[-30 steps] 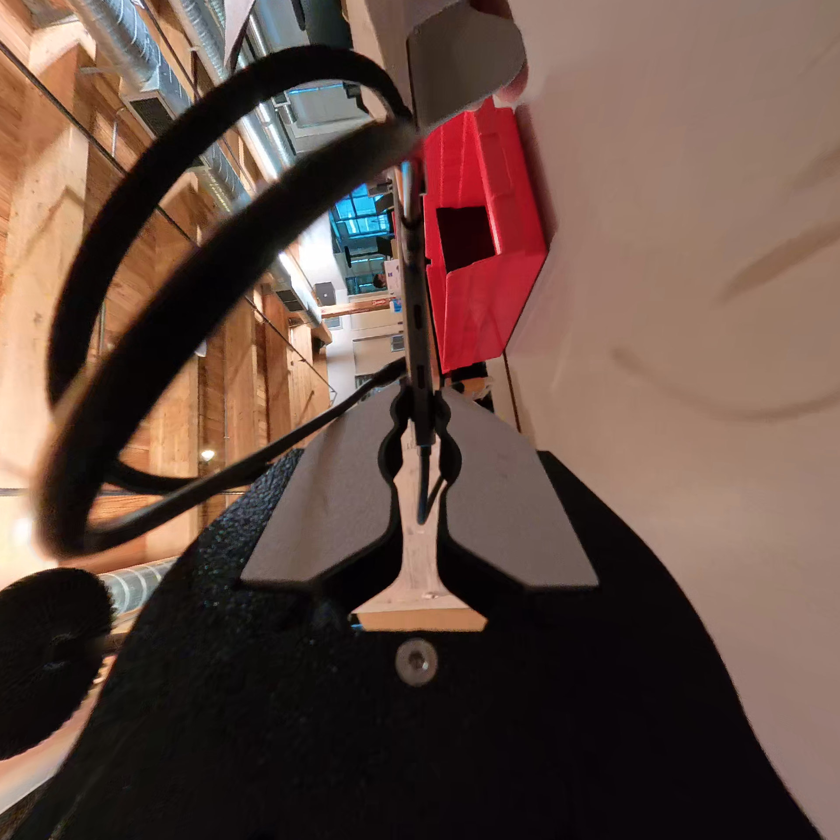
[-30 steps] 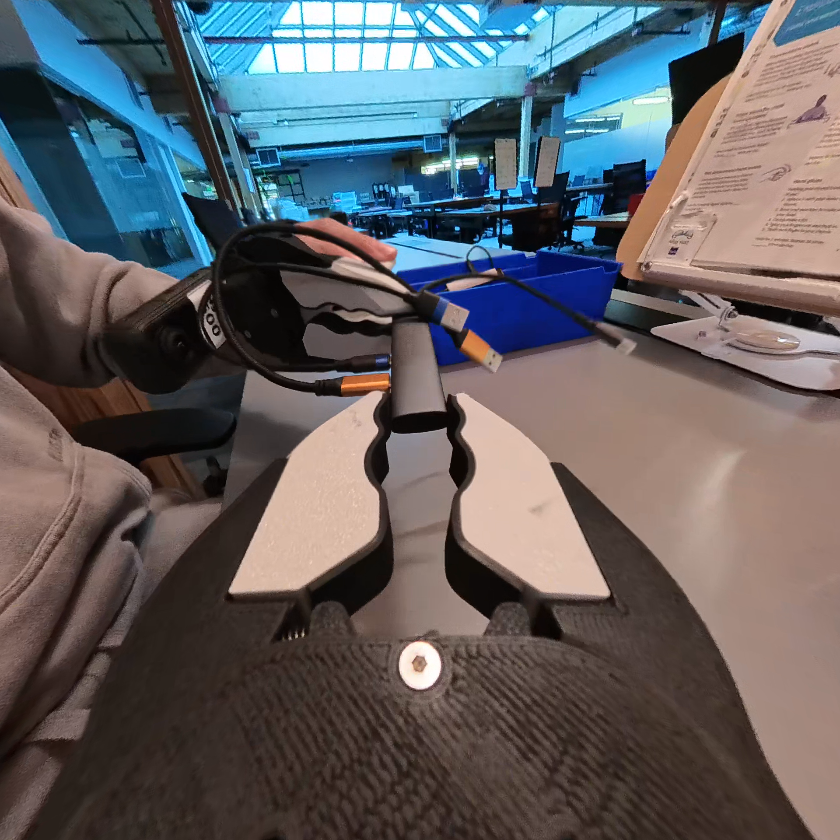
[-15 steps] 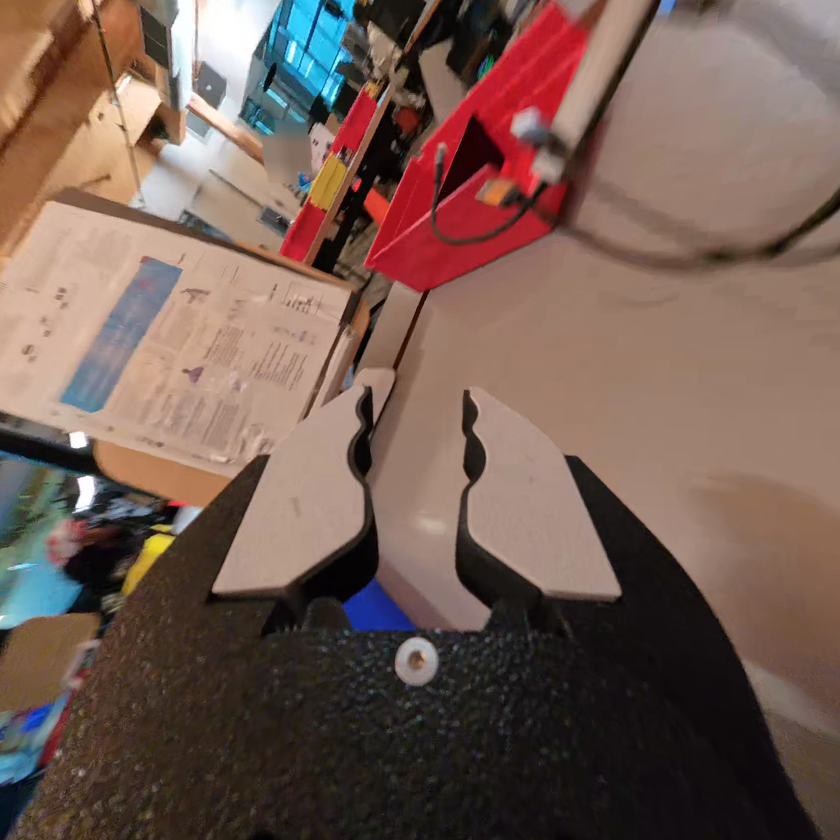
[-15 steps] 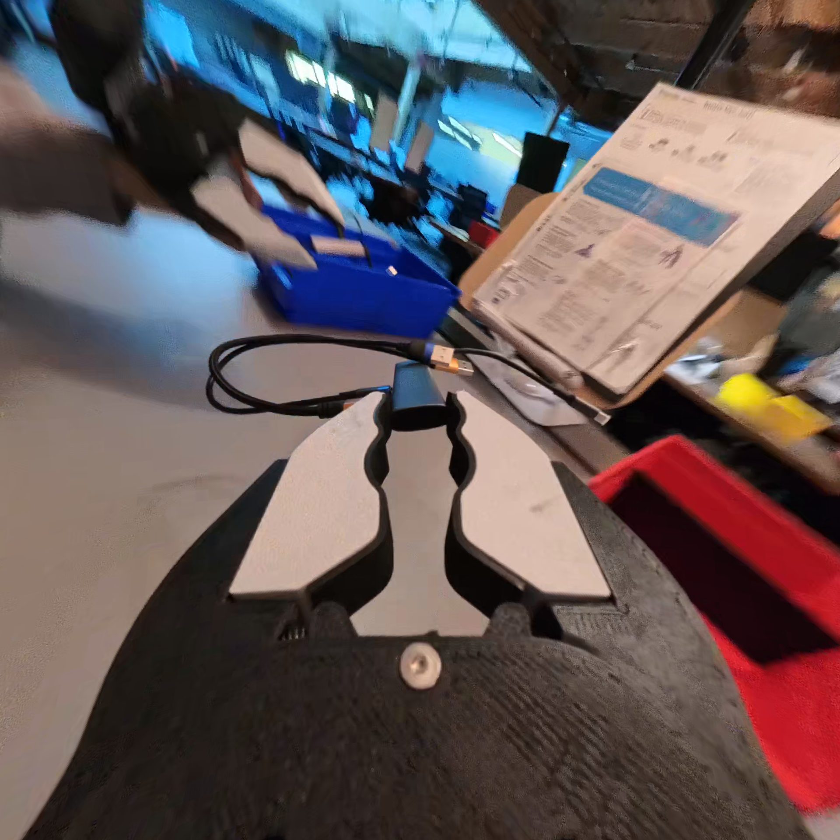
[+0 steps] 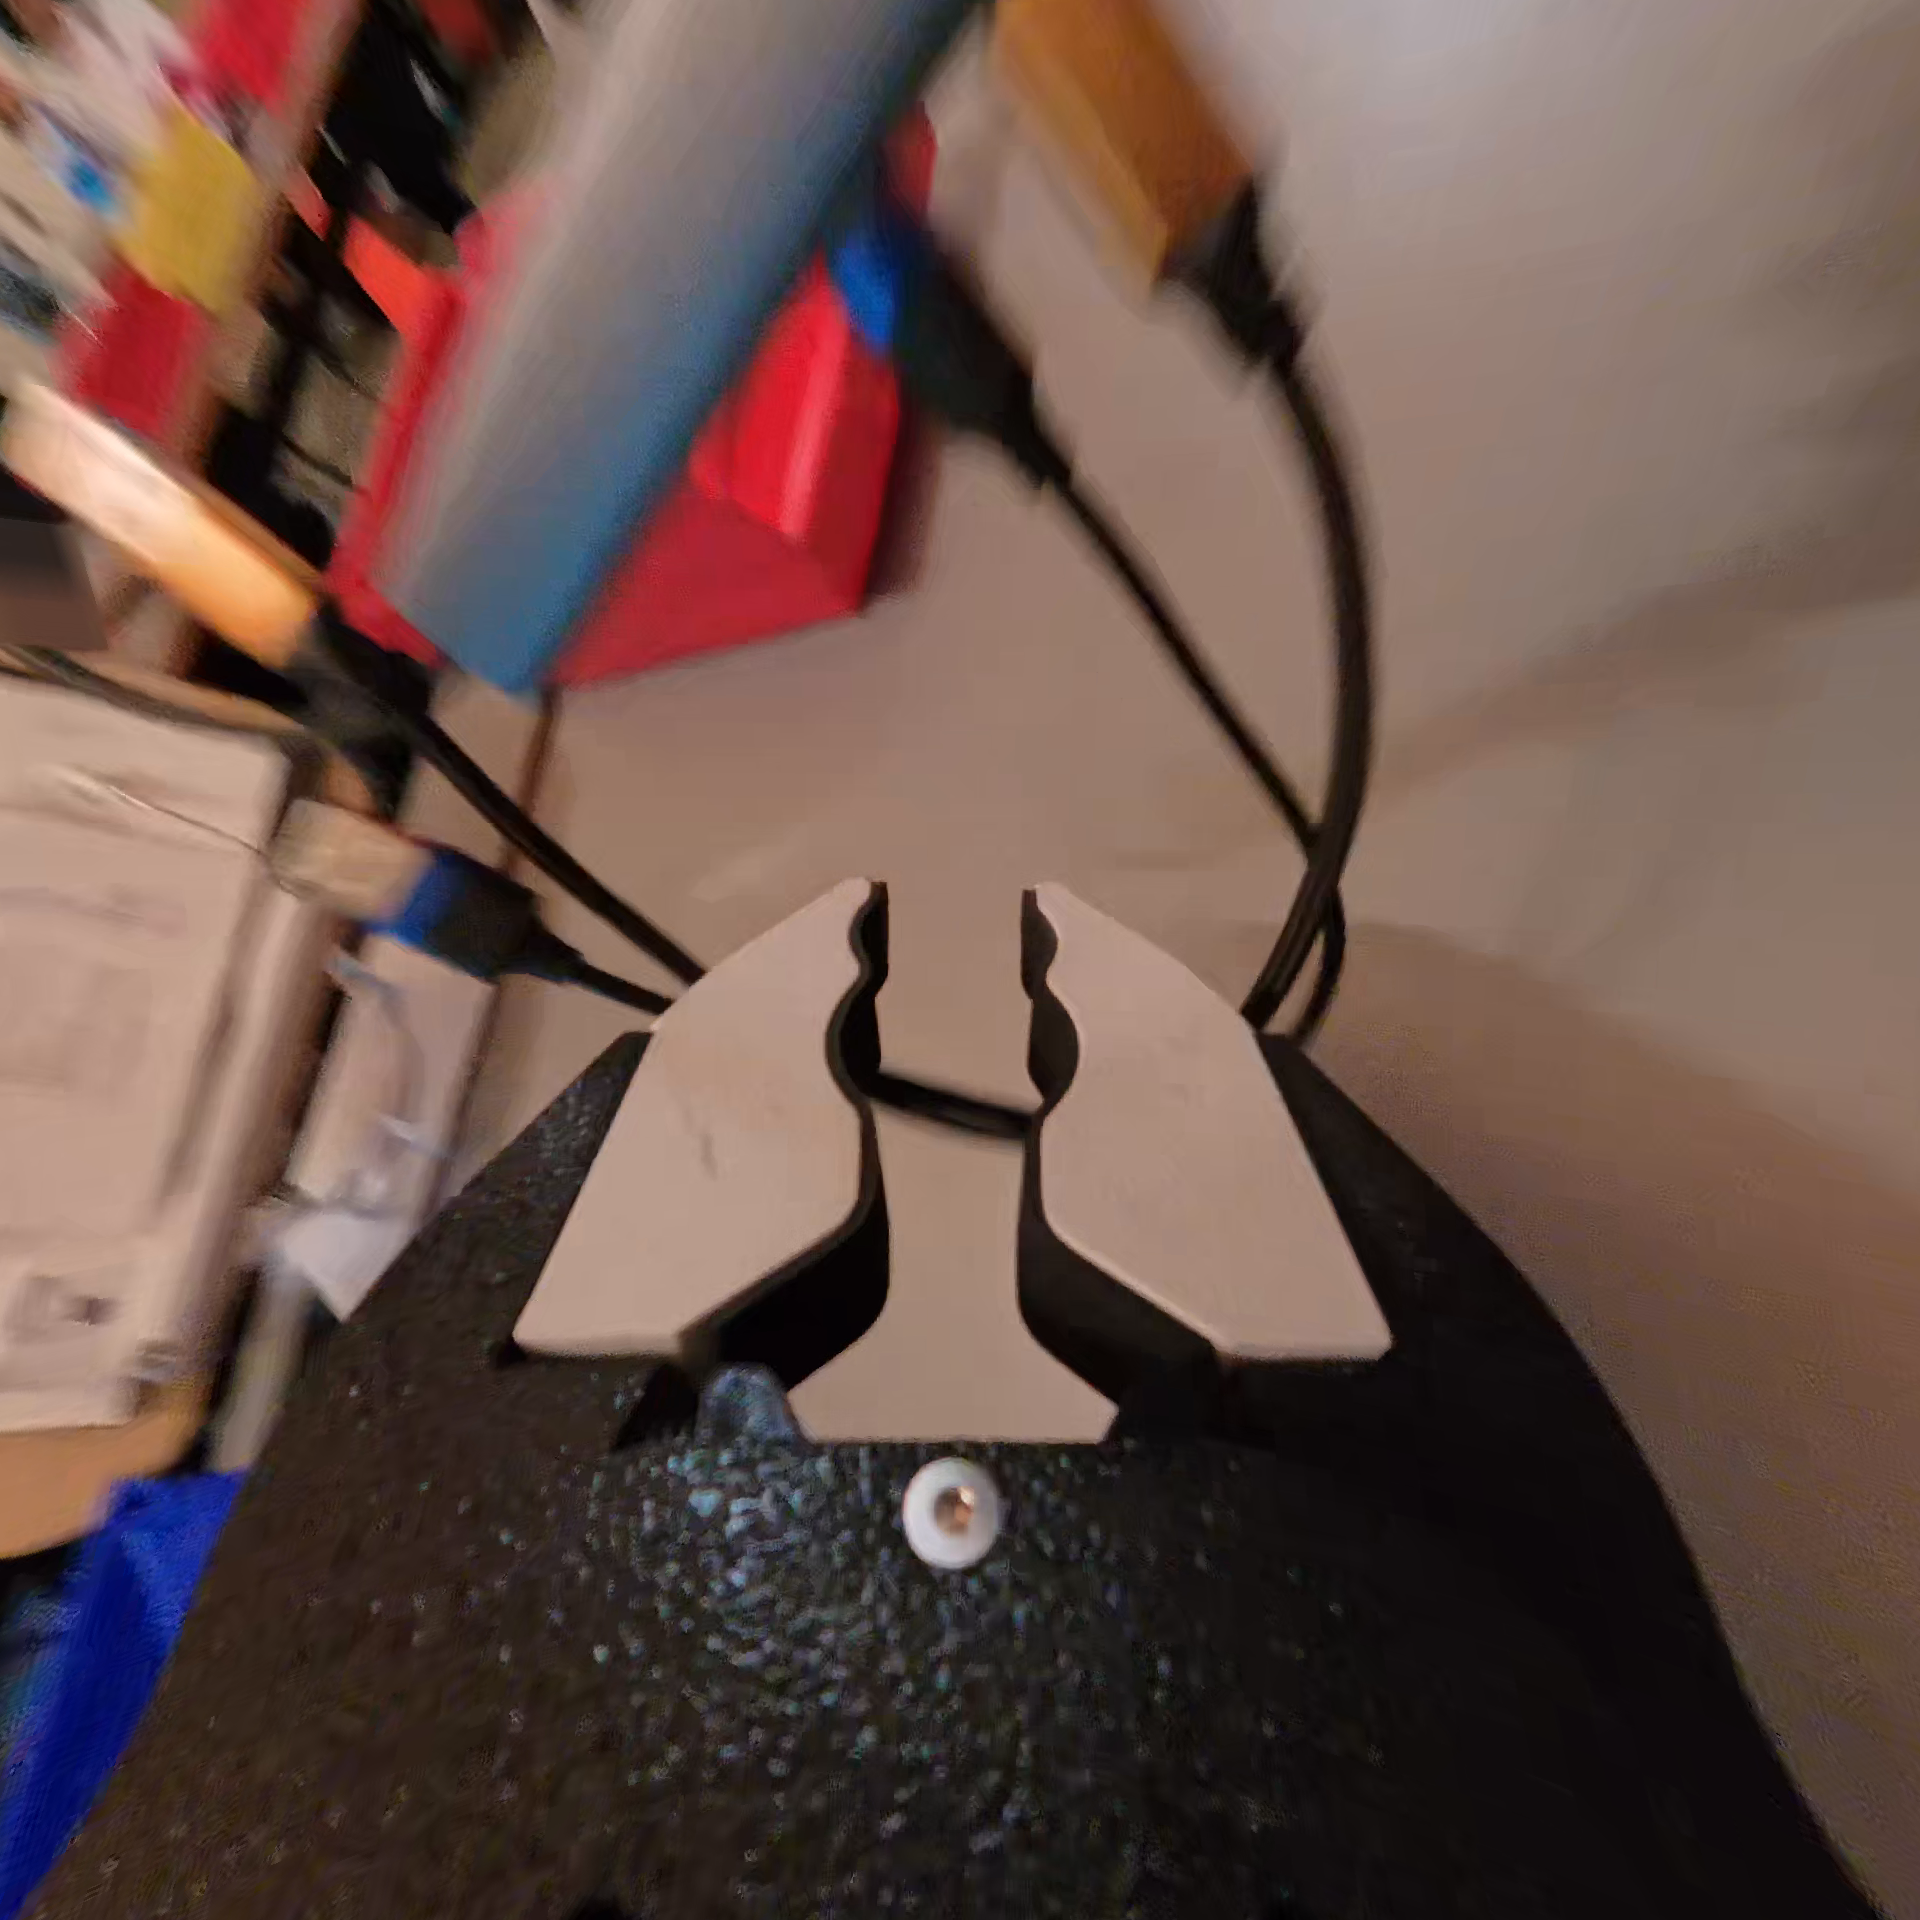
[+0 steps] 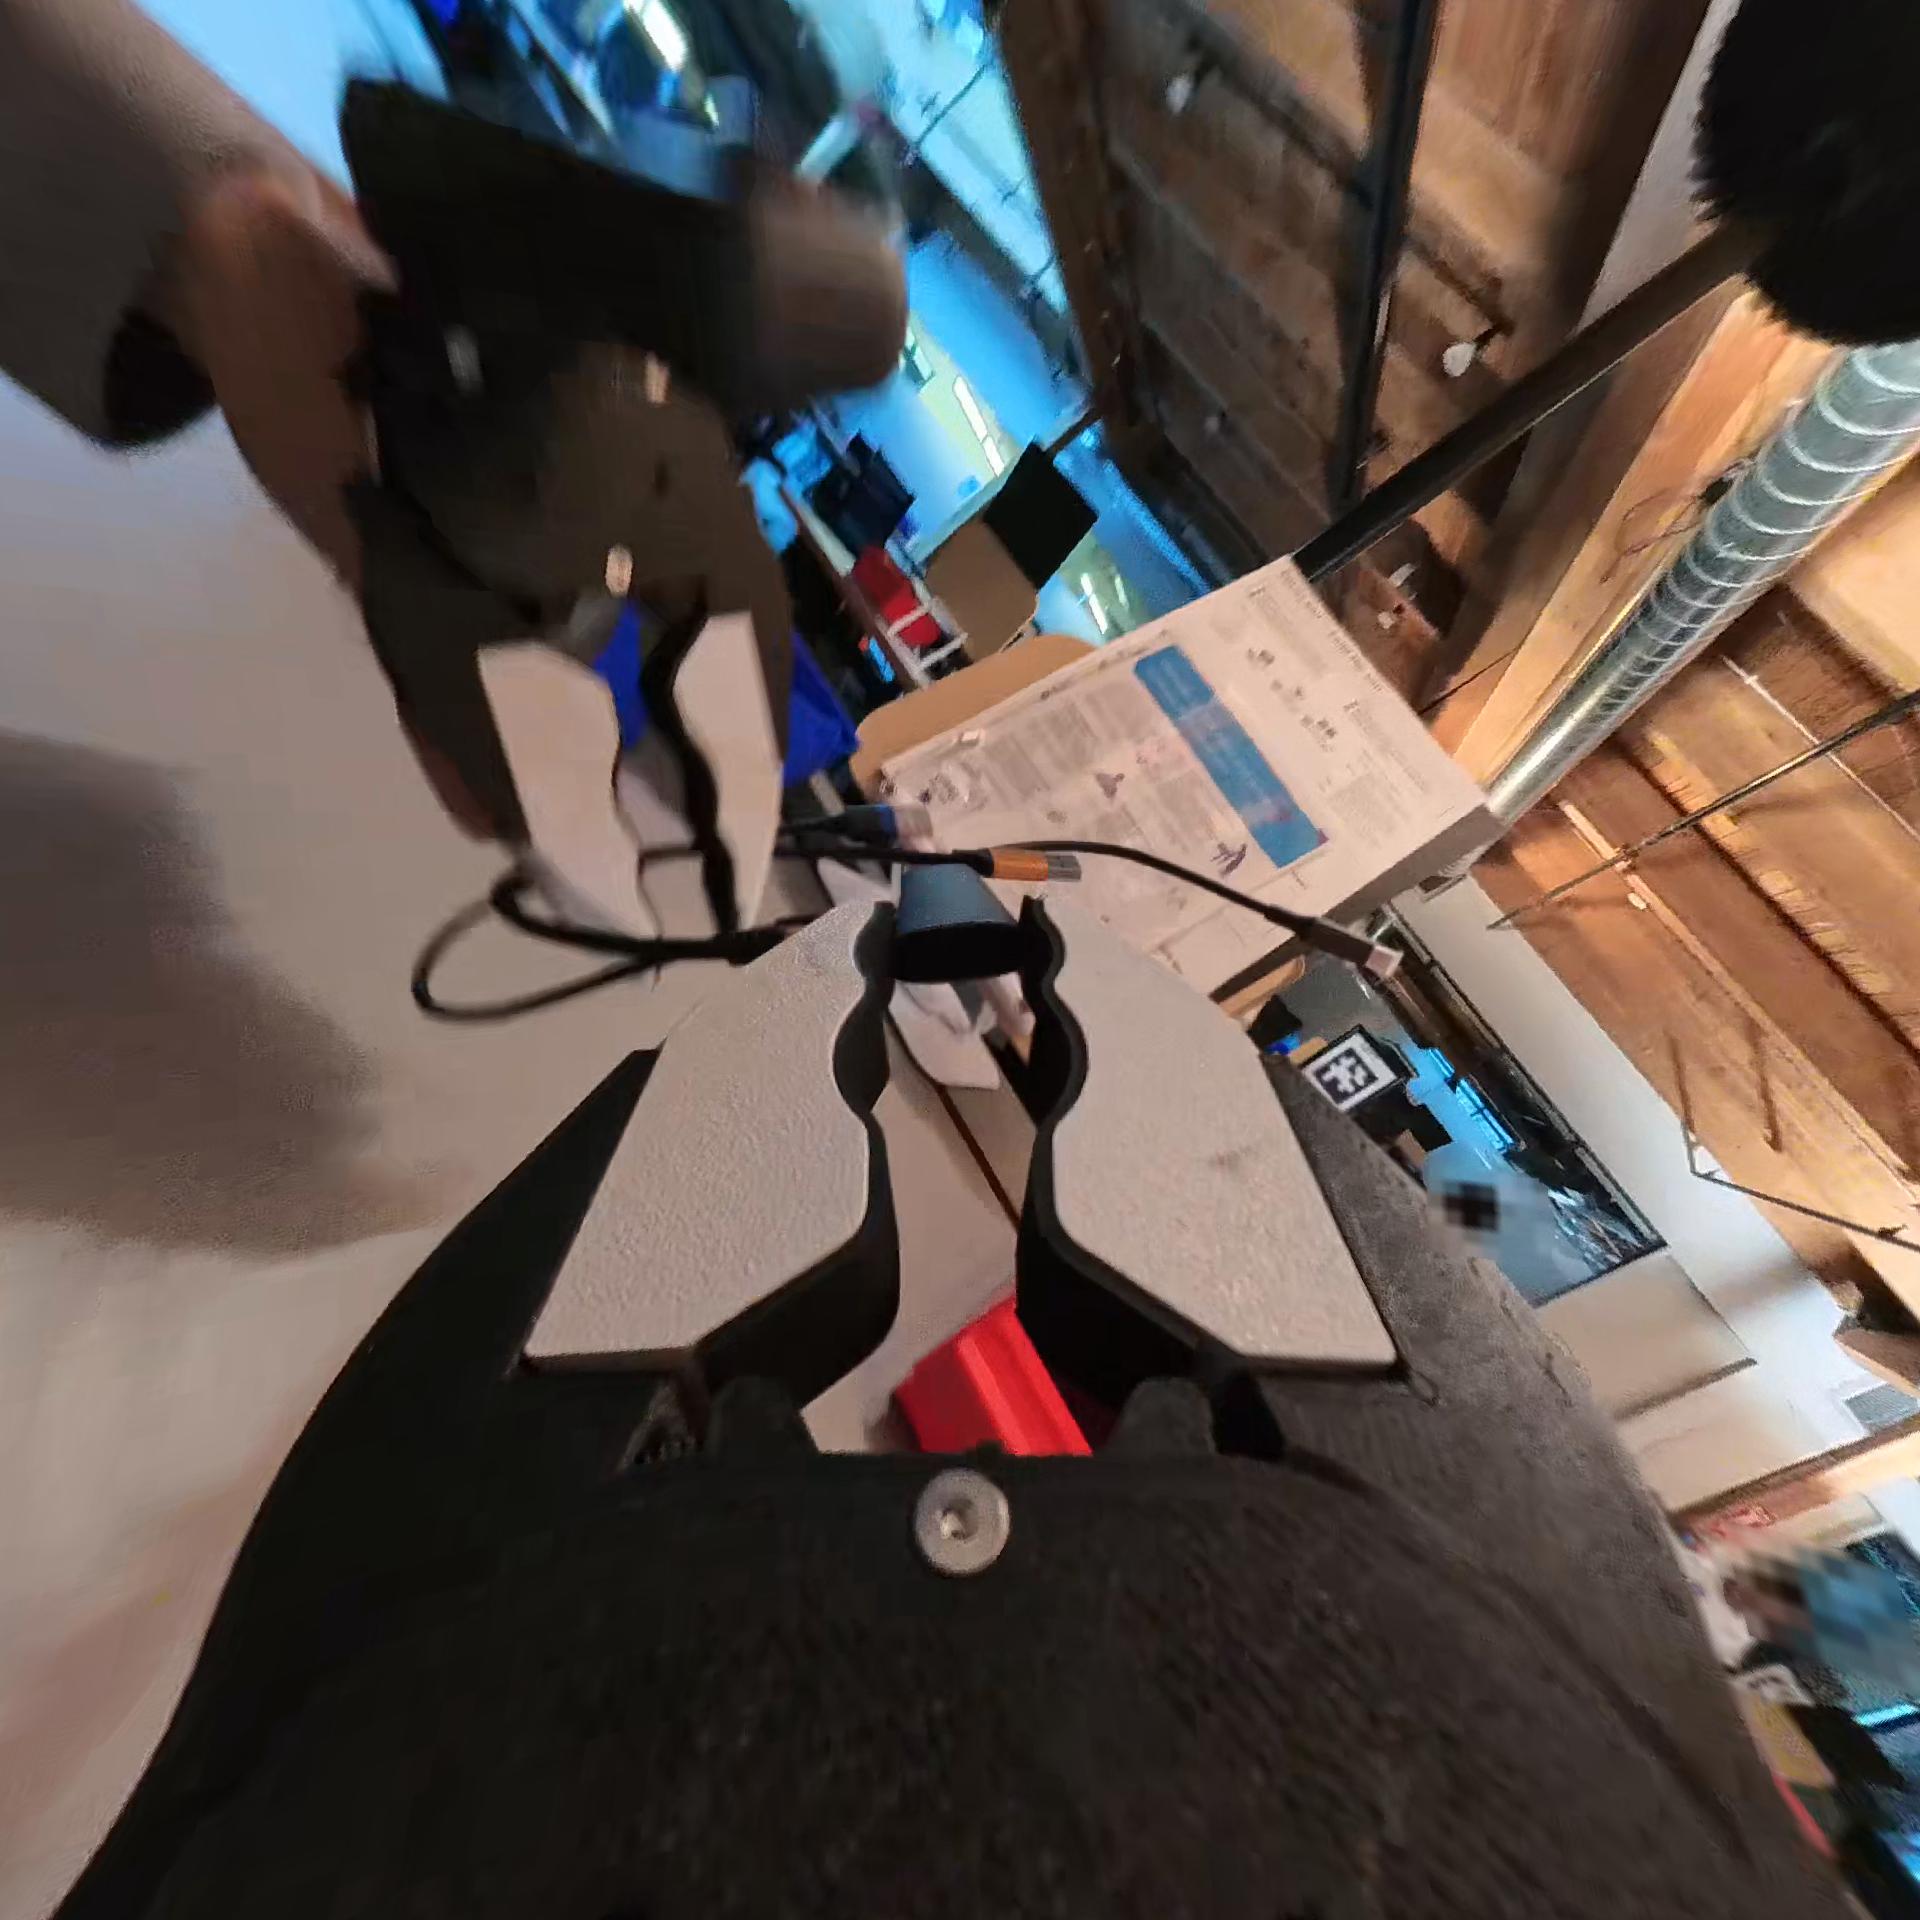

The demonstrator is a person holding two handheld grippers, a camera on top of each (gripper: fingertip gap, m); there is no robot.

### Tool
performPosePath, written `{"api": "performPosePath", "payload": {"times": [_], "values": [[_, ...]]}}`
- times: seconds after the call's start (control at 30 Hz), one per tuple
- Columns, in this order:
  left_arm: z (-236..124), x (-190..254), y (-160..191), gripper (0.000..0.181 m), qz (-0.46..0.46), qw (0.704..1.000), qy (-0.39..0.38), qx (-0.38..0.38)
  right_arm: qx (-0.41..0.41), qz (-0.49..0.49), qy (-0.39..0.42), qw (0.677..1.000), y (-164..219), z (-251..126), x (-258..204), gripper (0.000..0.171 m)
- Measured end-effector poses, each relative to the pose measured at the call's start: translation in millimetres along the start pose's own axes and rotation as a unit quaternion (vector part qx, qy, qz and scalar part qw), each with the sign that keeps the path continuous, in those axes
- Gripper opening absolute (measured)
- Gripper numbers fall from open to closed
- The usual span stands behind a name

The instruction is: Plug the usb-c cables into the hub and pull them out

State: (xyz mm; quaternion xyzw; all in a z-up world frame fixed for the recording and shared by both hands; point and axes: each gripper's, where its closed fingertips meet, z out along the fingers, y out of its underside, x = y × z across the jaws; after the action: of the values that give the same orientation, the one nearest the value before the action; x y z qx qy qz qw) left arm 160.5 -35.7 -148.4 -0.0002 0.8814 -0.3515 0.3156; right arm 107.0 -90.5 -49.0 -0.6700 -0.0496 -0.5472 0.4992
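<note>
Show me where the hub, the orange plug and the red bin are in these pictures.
hub point(image 6: 951, 920): right wrist view, on its near end between the right gripper's fingertips.
orange plug point(image 6: 1013, 861): right wrist view, on its orange shell.
red bin point(image 5: 769, 530): left wrist view, on its near wall.

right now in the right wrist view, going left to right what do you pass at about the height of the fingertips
looped black cable → left gripper → hub clamped in the right gripper → orange plug → silver plug
</note>
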Motion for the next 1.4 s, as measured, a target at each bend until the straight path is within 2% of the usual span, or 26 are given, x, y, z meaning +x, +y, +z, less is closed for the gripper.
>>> {"api": "performPosePath", "payload": {"times": [0.03, 0.1, 0.17, 0.27, 0.3, 0.37, 0.53, 0.57, 0.63, 0.7, 0.77, 0.9, 1.03, 1.07, 1.2, 1.27, 1.4], "values": [[6.4, 0.8, 9.8, 0.019, -0.031, 0.999, 0.009, -0.016, 0.011, 0.017, 0.008, 1.0, -3.7, -1.1, 4.3, 0.023], [11.0, 0.9, 21.0, 0.018, -0.098, 0.995, 0.01, -0.022, 0.009, 0.022, 0.048, 0.999, -2.6, -4.5, 18.9, 0.024], [11.5, 11.6, 19.1, 0.021, -0.175, 0.984, 0.037, 0.014, 0.005, 0.04, 0.078, 0.996, 2.7, -10.1, 33.4, 0.024], [8.0, 34.8, 3.9, 0.024, -0.257, 0.957, 0.103, 0.082, 0.036, 0.129, 0.102, 0.986, 10.4, -16.8, 48.2, 0.024], [6.4, 37.8, 0.9, 0.032, -0.262, 0.955, 0.109, 0.091, 0.046, 0.163, 0.096, 0.981, 14.2, -16.4, 48.5, 0.024], [-0.4, 31.3, -5.7, 0.044, -0.247, 0.958, 0.095, 0.112, 0.065, 0.216, 0.076, 0.971, 19.9, -14.7, 44.5, 0.024], [-45.3, -33.2, -30.1, 0.038, -0.157, 0.968, -0.023, 0.195, 0.123, 0.331, 0.003, 0.936, 31.0, -13.3, 30.6, 0.024], [-51.1, -37.6, -34.6, 0.038, -0.129, 0.971, -0.019, 0.201, 0.138, 0.36, -0.018, 0.922, 32.9, -13.6, 26.6, 0.024], [-53.9, -30.9, -41.6, 0.04, -0.093, 0.974, 0.038, 0.202, 0.172, 0.42, -0.052, 0.89, 36.3, -14.4, 20.6, 0.023], [-47.9, -16.9, -42.9, 0.046, -0.078, 0.972, 0.106, 0.193, 0.2, 0.468, -0.071, 0.858, 38.9, -14.4, 17.0, 0.023], [-35.8, -4.3, -41.1, 0.053, -0.061, 0.97, 0.142, 0.188, 0.216, 0.49, -0.09, 0.84, 36.3, -13.5, 12.1, 0.024], [-6.6, 25.6, -35.2, 0.055, -0.061, 0.963, 0.194, 0.177, 0.218, 0.481, -0.118, 0.841, 23.0, -9.1, 3.1, 0.024], [6.4, 41.3, -41.5, 0.023, -0.106, 0.948, 0.213, 0.21, 0.227, 0.476, -0.132, 0.839, 17.2, -12.1, 1.1, 0.024], [6.8, 41.6, -43.0, 0.023, -0.122, 0.944, 0.216, 0.218, 0.224, 0.476, -0.131, 0.84, 19.4, -12.9, 1.9, 0.024], [-4.0, 23.7, -51.8, 0.023, -0.142, 0.939, 0.17, 0.264, 0.19, 0.476, -0.138, 0.847, 36.3, -17.9, 3.0, 0.024], [-15.5, 13.6, -59.5, 0.023, -0.134, 0.937, 0.151, 0.285, 0.18, 0.49, -0.157, 0.838, 39.9, -20.1, 0.8, 0.024], [-24.2, 8.8, -64.1, 0.023, -0.075, 0.955, 0.13, 0.255, 0.192, 0.5, -0.171, 0.827, 37.1, -22.1, 0.9, 0.023]]}}
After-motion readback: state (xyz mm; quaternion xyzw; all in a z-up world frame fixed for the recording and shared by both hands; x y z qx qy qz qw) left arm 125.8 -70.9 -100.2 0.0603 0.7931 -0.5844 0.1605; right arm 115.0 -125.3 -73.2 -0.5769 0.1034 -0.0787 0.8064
